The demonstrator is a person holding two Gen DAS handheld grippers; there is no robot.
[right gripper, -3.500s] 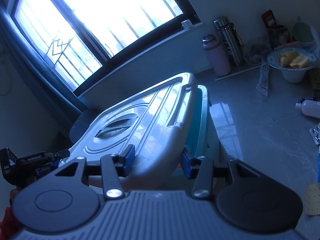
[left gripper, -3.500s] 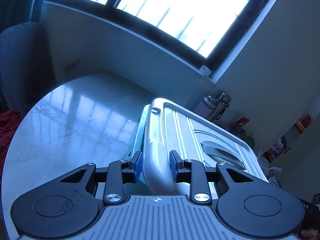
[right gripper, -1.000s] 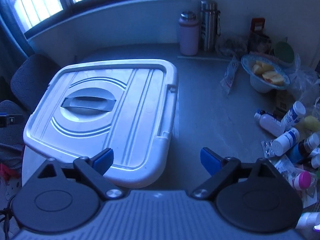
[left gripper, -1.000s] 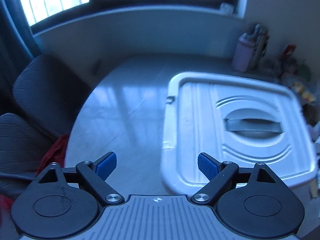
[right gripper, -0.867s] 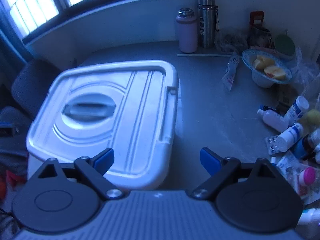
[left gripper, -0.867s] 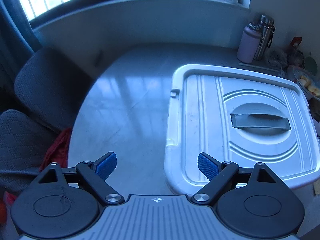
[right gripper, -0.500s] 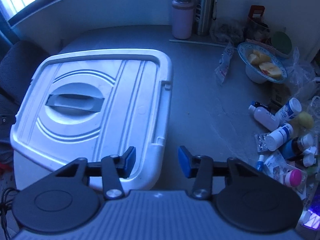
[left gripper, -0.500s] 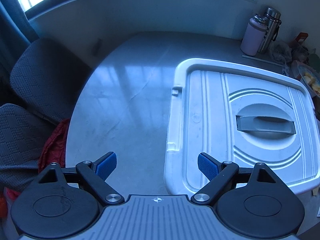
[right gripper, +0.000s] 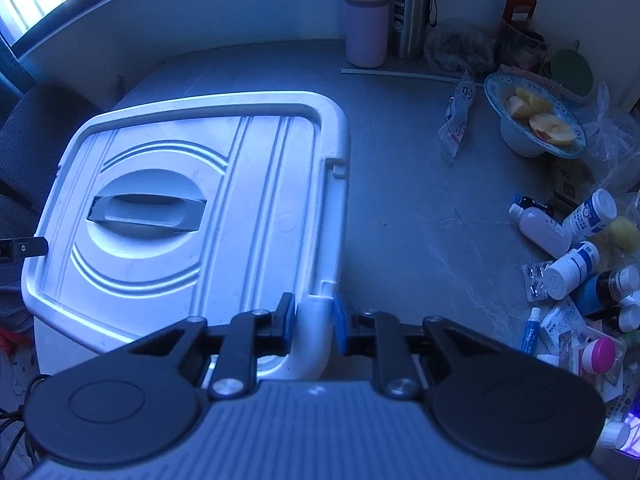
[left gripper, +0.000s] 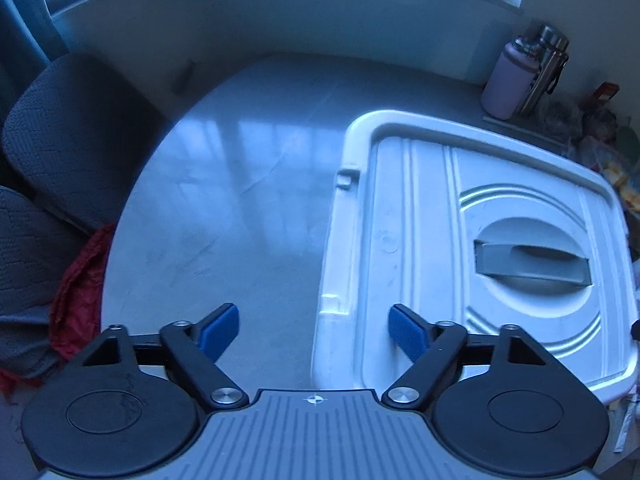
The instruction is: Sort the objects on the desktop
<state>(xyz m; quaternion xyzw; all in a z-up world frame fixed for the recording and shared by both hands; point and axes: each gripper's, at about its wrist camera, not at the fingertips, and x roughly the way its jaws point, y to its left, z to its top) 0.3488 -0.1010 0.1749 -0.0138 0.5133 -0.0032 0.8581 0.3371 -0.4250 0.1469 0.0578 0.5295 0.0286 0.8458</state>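
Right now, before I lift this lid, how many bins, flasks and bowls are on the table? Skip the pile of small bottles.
Lidded bin: 1
Flasks: 2, a pink flask and a steel flask
Bowl with fruit pieces: 1
Total: 4

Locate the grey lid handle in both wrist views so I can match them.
Left wrist: grey lid handle at right of centre, in the white lid.
Right wrist: handle at left of centre.
Shared landmark: pink bottle by the back wall.
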